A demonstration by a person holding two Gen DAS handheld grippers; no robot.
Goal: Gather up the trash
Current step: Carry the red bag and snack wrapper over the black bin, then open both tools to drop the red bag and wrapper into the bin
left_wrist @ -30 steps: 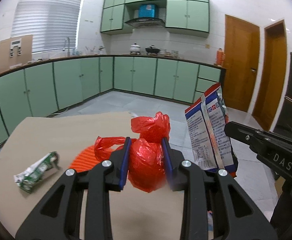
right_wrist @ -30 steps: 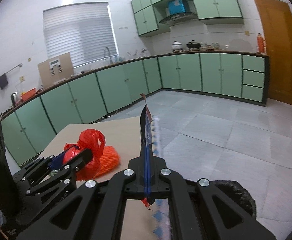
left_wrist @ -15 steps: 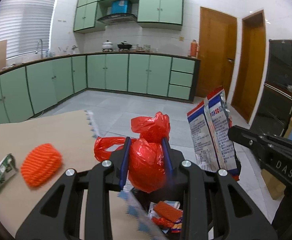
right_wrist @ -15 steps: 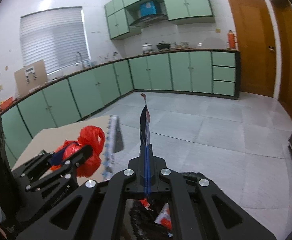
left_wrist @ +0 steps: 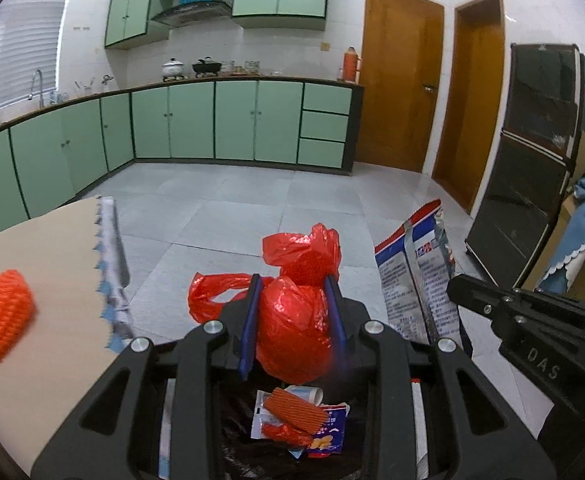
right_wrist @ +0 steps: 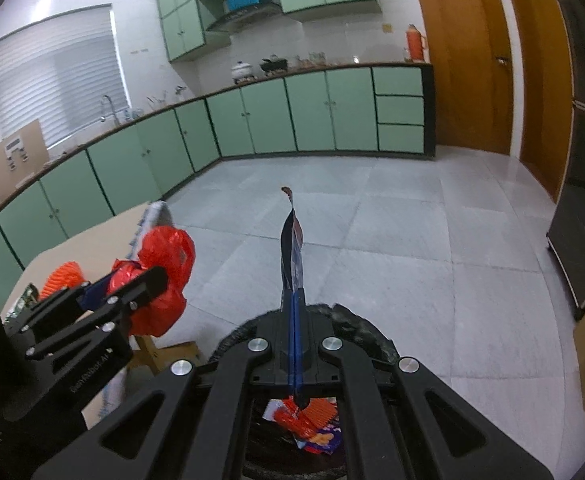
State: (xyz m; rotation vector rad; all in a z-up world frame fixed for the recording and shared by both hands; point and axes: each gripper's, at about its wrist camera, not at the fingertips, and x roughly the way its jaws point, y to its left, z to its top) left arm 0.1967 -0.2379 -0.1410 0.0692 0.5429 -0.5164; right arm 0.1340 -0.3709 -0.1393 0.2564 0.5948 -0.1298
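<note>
Our left gripper (left_wrist: pixel 292 312) clamps a red bag (left_wrist: pixel 292 320), our right gripper (right_wrist: pixel 295 320) pinches a snack packet (right_wrist: pixel 291 256), both above the bin (right_wrist: pixel 356 320)

a: how much of the bin (left_wrist: pixel 252 452) shows in the left wrist view?
b: little. the left gripper (left_wrist: pixel 292 312) covers its sides and the frame's lower edge cuts off the rest. the wrappers (left_wrist: pixel 300 420) inside are partly under the red bag (left_wrist: pixel 292 320).
a: can you read the print on the snack packet (left_wrist: pixel 408 280)?
b: no, too small, and its lower end is behind the fingers (left_wrist: pixel 472 300) of the right gripper (right_wrist: pixel 294 320).
a: and from the right wrist view?
b: the packet is edge-on, its face hidden. the orange mesh (right_wrist: pixel 62 280) on the worktop (right_wrist: pixel 104 236) is half behind the other gripper, and the green wrapper (right_wrist: pixel 28 294) barely peeks out.
</note>
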